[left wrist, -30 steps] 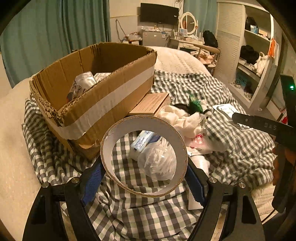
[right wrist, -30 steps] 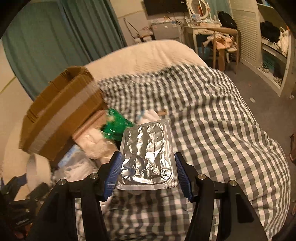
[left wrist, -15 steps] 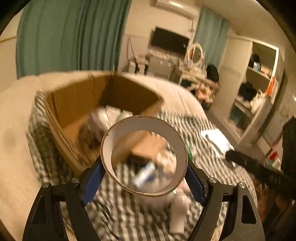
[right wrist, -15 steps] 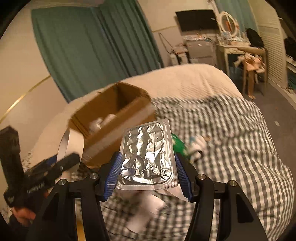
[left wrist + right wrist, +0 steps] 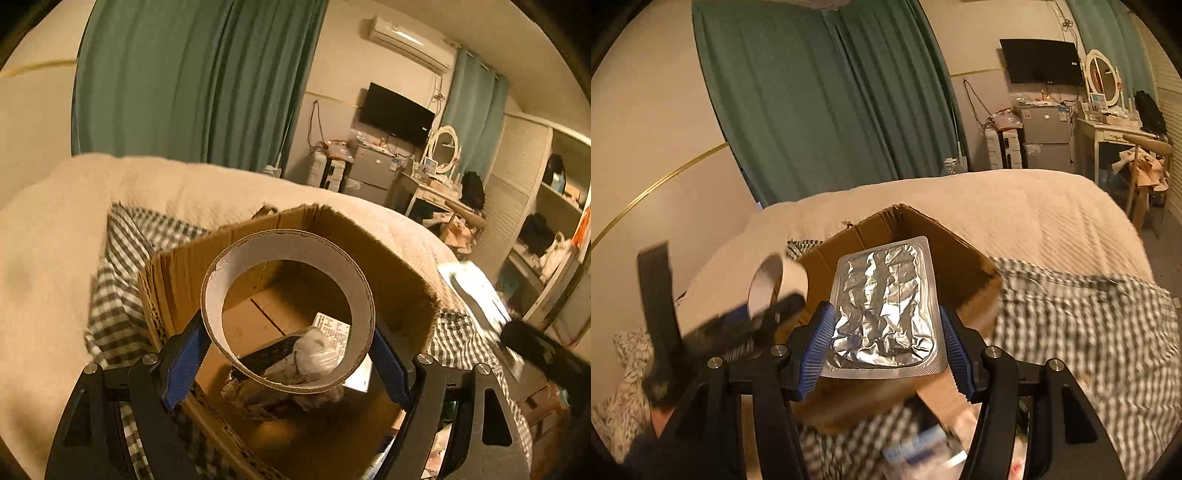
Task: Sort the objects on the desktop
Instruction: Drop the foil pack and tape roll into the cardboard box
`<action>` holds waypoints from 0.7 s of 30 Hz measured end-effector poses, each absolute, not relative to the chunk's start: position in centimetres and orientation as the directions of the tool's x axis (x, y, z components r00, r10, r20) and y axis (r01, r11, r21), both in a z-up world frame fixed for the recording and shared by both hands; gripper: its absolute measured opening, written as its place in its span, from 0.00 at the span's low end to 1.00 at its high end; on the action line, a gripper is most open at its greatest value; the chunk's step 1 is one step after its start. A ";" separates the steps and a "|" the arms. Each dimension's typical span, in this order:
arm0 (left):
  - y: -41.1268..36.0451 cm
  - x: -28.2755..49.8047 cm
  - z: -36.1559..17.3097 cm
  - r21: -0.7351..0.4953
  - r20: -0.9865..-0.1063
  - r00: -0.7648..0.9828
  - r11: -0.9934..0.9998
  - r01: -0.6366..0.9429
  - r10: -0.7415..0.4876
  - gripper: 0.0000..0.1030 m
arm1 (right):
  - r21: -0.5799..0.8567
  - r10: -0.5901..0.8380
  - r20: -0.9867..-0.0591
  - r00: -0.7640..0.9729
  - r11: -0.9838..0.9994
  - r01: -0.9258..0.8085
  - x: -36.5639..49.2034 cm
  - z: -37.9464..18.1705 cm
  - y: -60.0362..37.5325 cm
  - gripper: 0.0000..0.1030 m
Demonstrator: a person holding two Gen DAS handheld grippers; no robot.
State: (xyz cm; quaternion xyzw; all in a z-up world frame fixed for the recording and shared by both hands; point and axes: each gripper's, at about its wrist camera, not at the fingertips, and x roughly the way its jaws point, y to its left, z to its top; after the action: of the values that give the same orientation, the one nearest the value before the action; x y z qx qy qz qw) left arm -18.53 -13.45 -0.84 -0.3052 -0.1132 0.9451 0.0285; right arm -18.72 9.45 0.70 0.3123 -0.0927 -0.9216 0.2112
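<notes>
Clamping an empty tape roll (image 5: 288,314), the left gripper (image 5: 288,354) hung over the open cardboard box (image 5: 391,254); the right gripper (image 5: 882,343) pinched a foil packet (image 5: 884,310) beside it. The drop-off step looked in hand; next, each needed releasing inside the walls.

My white tape ring (image 5: 288,314) hangs over the open cardboard box (image 5: 369,254) — my crinkled foil pack (image 5: 884,312) too, upright.

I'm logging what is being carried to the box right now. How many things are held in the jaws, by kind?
Cardboard tape ring, in the left gripper: 1
Silver foil pouch, in the right gripper: 1
Total held: 2, both near the cardboard box.
</notes>
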 end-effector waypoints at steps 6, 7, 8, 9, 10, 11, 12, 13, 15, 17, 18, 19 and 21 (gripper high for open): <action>-13.4 -19.1 -1.4 -0.210 -0.557 -0.817 -0.977 -0.033 0.148 1.00 | 0.379 -0.449 -0.502 -0.739 -0.882 0.279 -21.3 0.4 8.4 0.89; -13.3 -18.8 -1.1 -0.201 -0.542 -0.831 -0.979 -0.014 0.123 1.00 | 0.385 -0.446 -0.487 -0.751 -0.881 0.273 -21.1 0.7 8.6 0.90; -13.3 -18.5 -1.0 -0.196 -0.523 -0.847 -0.981 0.007 0.099 1.00 | 0.390 -0.442 -0.474 -0.762 -0.881 0.269 -20.7 1.0 8.9 0.90; -13.5 -18.2 -0.9 -0.200 -0.507 -0.857 -0.980 0.015 0.090 1.00 | 0.388 -0.441 -0.474 -0.763 -0.882 0.269 -20.3 1.2 9.1 0.90; -13.5 -18.0 -0.8 -0.207 -0.504 -0.858 -0.978 0.013 0.096 1.00 | 0.377 -0.436 -0.483 -0.759 -0.886 0.269 -19.8 1.4 9.4 0.90; -13.6 -17.8 -0.7 -0.215 -0.508 -0.856 -0.976 0.015 0.099 1.00 | 0.365 -0.426 -0.491 -0.760 -0.893 0.265 -19.4 1.6 9.7 0.90; -13.7 -17.6 -0.6 -0.222 -0.512 -0.853 -0.975 0.021 0.098 1.00 | 0.346 -0.408 -0.496 -0.766 -0.902 0.256 -18.6 1.8 10.4 0.90; -13.7 -17.3 -0.6 -0.230 -0.516 -0.851 -0.973 0.025 0.100 1.00 | 0.334 -0.395 -0.501 -0.770 -0.909 0.250 -18.0 2.0 11.0 0.90; -13.8 -16.4 -0.5 -0.245 -0.522 -0.846 -0.969 0.023 0.112 1.00 | 0.311 -0.368 -0.511 -0.777 -0.922 0.232 -16.1 2.4 12.7 0.90; -13.4 -14.9 -0.5 -0.249 -0.532 -0.838 -0.968 0.014 0.124 1.00 | 0.298 -0.338 -0.515 -0.787 -0.932 0.205 -14.2 2.8 14.7 0.90; -13.2 -14.3 -0.4 -0.246 -0.535 -0.835 -0.969 0.011 0.126 1.00 | 0.294 -0.325 -0.515 -0.793 -0.936 0.193 -13.1 2.9 15.7 0.90; -12.8 -13.6 -0.3 -0.239 -0.539 -0.833 -0.971 0.012 0.123 1.00 | 0.289 -0.311 -0.513 -0.800 -0.940 0.180 -11.9 3.0 16.6 0.90; -11.6 -12.2 0.0 -0.229 -0.541 -0.831 -0.973 -0.002 0.129 1.00 | 0.277 -0.284 -0.507 -0.814 -0.948 0.158 -9.5 3.0 18.7 0.92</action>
State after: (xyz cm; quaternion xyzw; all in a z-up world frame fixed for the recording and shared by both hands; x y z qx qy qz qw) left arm -12.22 -11.60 0.01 -0.2884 -0.1099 0.9506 0.0346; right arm -9.54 18.68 2.97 0.2818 -0.1117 -0.9457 0.1170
